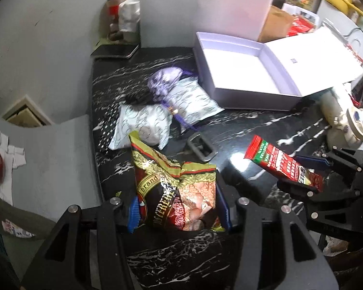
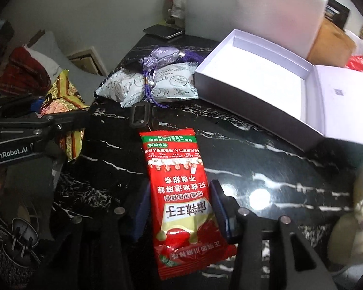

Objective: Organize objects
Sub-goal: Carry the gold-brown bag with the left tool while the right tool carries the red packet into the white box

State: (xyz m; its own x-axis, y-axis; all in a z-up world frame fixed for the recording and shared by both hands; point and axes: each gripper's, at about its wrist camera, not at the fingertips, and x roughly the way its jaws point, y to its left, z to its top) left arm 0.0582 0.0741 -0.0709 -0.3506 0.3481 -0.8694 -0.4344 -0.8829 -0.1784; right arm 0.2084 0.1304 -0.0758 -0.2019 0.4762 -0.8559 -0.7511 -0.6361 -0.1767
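Observation:
My left gripper (image 1: 179,210) is shut on a crumpled gold-and-brown cereal packet (image 1: 174,183), held above the black marble table (image 1: 242,130). My right gripper (image 2: 181,207) is shut on a red snack packet (image 2: 179,188), which also shows in the left wrist view (image 1: 283,164). The cereal packet appears at the left of the right wrist view (image 2: 67,101). An open white box (image 1: 239,70) with its lid folded back lies at the far right of the table; it also shows in the right wrist view (image 2: 259,79), and its inside looks bare.
Two white patterned packets (image 1: 142,125) (image 1: 193,101) lie mid-table with a purple tasselled pouch (image 1: 164,79) on them. A black buckle (image 1: 202,146) lies in front. A phone (image 1: 116,50) and jars (image 1: 116,12) stand at the back; a cream bottle (image 1: 336,111) lies at right.

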